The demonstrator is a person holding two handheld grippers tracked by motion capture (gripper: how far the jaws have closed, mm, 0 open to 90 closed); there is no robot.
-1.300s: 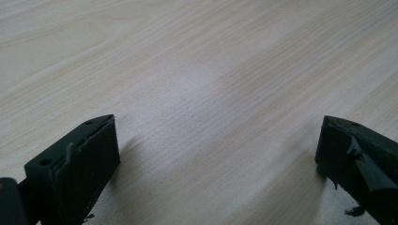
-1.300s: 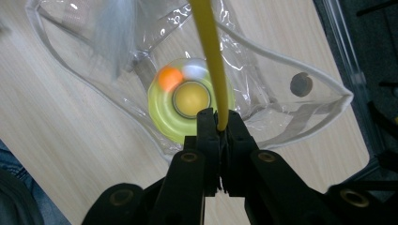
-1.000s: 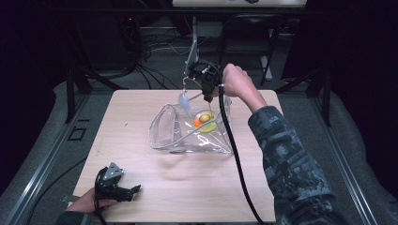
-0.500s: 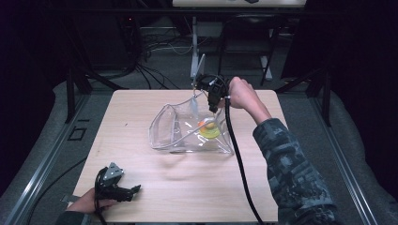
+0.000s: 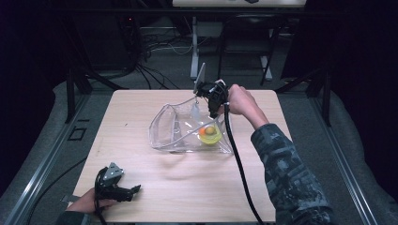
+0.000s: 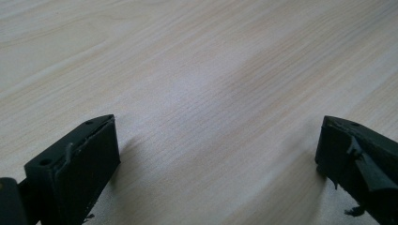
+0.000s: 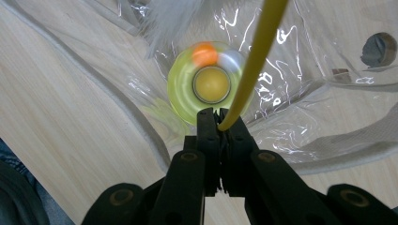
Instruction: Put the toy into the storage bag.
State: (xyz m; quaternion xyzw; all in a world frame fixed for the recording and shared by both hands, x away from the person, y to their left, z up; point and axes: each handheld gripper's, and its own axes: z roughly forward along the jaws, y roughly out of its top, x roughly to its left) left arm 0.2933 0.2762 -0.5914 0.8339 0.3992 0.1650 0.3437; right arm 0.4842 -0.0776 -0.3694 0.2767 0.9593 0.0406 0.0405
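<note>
Yellow stick (image 7: 253,56) pinched at its lower end between the right gripper (image 7: 218,123) jaws, which are clenched on it; the stick rises up and away past the top edge of the right gripper view. Directly beyond the jaw tips sits a yellow-green round toy (image 7: 210,86) with an orange ball (image 7: 204,53) and a blurred whitish piece on it, all inside the clear plastic bag (image 5: 169,126). Bag lies mid-table, slightly toward the far side, mouth toward the left. In the high view the right gripper (image 5: 213,101) hangs over the bag's far right corner, jaws pointing down, right hand (image 5: 239,101) behind it, forearm in a camo sleeve (image 5: 286,173) stretched in from the lower right. Versus a second ago the right gripper has shifted rightward and a bit toward the far edge; bag and toy unmoved. Left gripper (image 5: 115,187) rests on the wooden table (image 5: 187,187) at the near left corner, same spot as before, well apart from the bag; its jaws stand wide apart over bare wood, nothing between them.
</note>
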